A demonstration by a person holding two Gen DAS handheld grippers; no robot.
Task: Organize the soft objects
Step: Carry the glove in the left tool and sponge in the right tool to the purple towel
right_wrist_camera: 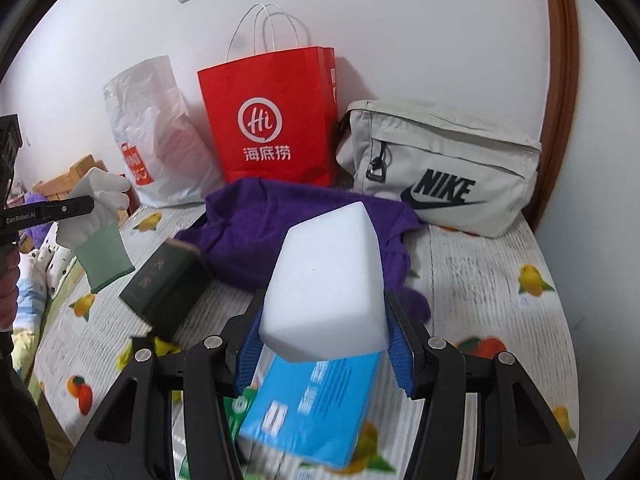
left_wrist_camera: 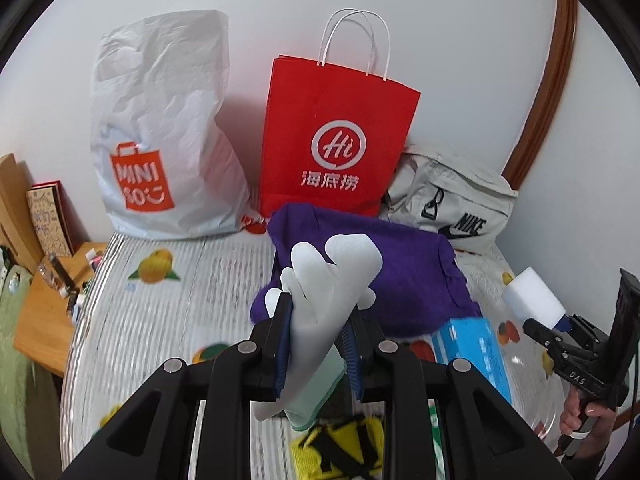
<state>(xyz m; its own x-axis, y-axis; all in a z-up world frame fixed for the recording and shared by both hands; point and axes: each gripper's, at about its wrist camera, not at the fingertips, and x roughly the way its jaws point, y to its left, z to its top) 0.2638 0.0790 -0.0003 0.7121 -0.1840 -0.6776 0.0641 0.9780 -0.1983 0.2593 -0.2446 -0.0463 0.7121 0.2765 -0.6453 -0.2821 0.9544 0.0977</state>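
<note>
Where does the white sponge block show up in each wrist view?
Left wrist view: the white sponge block sits at the right edge, clamped in the right gripper.
Right wrist view: the block fills the centre, held between the jaws above a blue box.
Shared landmark: the red paper bag against the wall.

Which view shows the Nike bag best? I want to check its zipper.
The right wrist view: the Nike bag shows whole, logo and zipper pull clear. In the left wrist view it sits small at the edge, partly hidden behind the red bag and purple cloth.

paper bag (left_wrist_camera: 336,140) behind cloth (left_wrist_camera: 384,272), pouch (right_wrist_camera: 440,168) right
</note>
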